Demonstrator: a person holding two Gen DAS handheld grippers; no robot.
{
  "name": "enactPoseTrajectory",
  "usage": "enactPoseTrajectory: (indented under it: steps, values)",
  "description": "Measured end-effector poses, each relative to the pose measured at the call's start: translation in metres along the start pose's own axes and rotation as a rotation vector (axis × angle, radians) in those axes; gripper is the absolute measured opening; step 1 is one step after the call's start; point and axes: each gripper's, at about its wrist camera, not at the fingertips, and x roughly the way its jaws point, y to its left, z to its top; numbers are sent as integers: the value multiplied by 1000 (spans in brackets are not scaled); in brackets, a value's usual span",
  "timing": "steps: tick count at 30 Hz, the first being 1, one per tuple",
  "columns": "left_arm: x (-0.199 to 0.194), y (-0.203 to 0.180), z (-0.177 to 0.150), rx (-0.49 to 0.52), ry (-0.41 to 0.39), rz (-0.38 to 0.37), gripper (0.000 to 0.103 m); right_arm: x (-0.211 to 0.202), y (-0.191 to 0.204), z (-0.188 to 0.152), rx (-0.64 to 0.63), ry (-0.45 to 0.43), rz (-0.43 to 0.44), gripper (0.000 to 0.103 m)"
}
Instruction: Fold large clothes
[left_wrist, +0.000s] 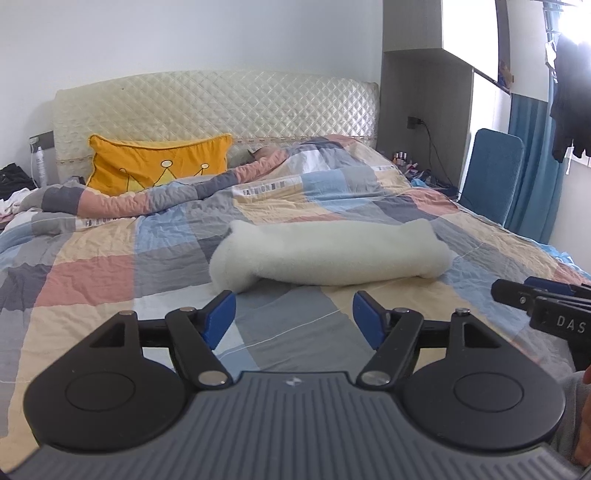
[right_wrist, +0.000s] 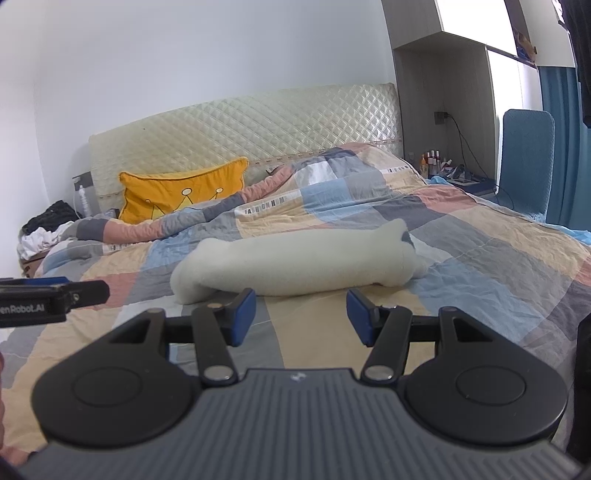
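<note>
This is a bedroom in a lived-in home. A wide bed (left_wrist: 92, 280) fills most of the view, spread with a patchwork quilt (left_wrist: 332, 192) in pink, blue, grey and cream squares, and a cream quilted headboard (left_wrist: 221, 107) stands against the far wall. An orange cushion (left_wrist: 155, 166) with a crown print leans at the far left. On the far right, small bottles (right_wrist: 432, 160) crowd a bedside surface (cosmetics, by the look of them), beside a blue chair (left_wrist: 495, 173) and blue curtains (left_wrist: 532, 147). Loose clothes (right_wrist: 48, 229) are heaped at the far left.
</note>
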Motion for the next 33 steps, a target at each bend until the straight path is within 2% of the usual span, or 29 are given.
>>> enactPoseTrajectory:
  steps: [1,3,9,21,23,24,26,27,33]
  values:
    - [0,1,0,-5,1,2,77,1,0,1,-1,0,-1,58]
    - [0,3,-1,-9,5,-2,88,1,1,0,0,-2,-5,58]
    - [-4,9,-1,-6,4,3,98,3,2,0,-11,1,-14,58]
    - [-6,12,0,-31,0,29,101,4,6,-2,-27,-9,-27,58]
    - [-6,12,1,-33,0,30,101,5,5,-3,-19,-4,-27,73]
    - [-6,12,1,-35,0,31,101,5,5,-3,-14,-9,-27,88]
    - [-7,13,2,-39,-3,32,101,3,5,-3,-10,-23,-23,100]
    - [-7,14,2,-40,-4,34,101,4,6,-3,-13,-18,-18,103]
    - [-9,18,2,-55,-7,45,101,3,12,-4,-43,-24,-38,103]
